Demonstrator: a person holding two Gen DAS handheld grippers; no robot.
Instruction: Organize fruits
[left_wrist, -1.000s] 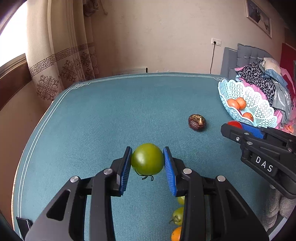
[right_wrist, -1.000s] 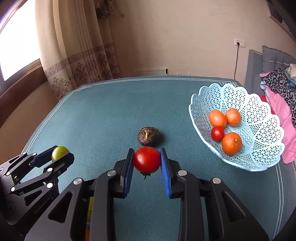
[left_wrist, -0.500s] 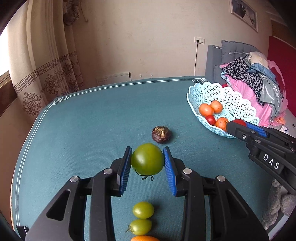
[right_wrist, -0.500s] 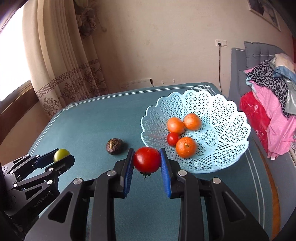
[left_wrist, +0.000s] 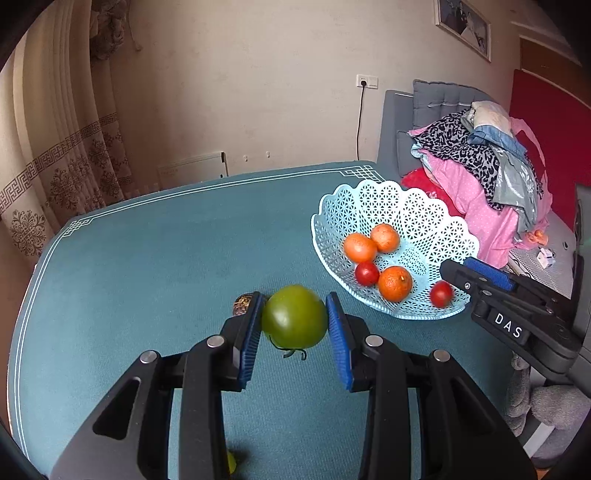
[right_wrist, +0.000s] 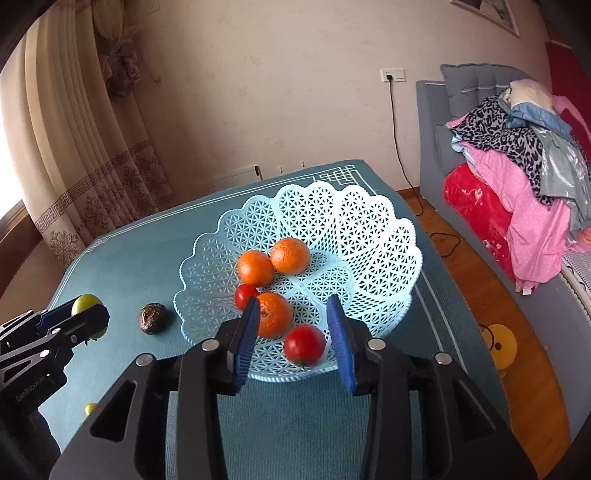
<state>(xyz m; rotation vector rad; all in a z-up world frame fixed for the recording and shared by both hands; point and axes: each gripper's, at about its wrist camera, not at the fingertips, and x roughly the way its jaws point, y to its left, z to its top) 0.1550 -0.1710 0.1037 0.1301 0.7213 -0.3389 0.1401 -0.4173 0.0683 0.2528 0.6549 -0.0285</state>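
Note:
My left gripper is shut on a large green tomato, held above the teal table just left of the pale blue lattice basket. My right gripper hangs over the basket's near side with its jaws opening. A red tomato sits between them, free of both pads, low over the basket's near wall. The basket also holds three oranges and a small red tomato. In the left wrist view the red tomato shows just below the right gripper's fingertips.
A dark brown wrinkled fruit lies on the table left of the basket. A small green fruit lies near the front left. A sofa piled with clothes stands to the right, beyond the table's edge. Curtains hang at the back left.
Both grippers have swung right toward the basket. The right jaws have parted and the red tomato has dropped out of their grip. The left gripper still clamps the green tomato.

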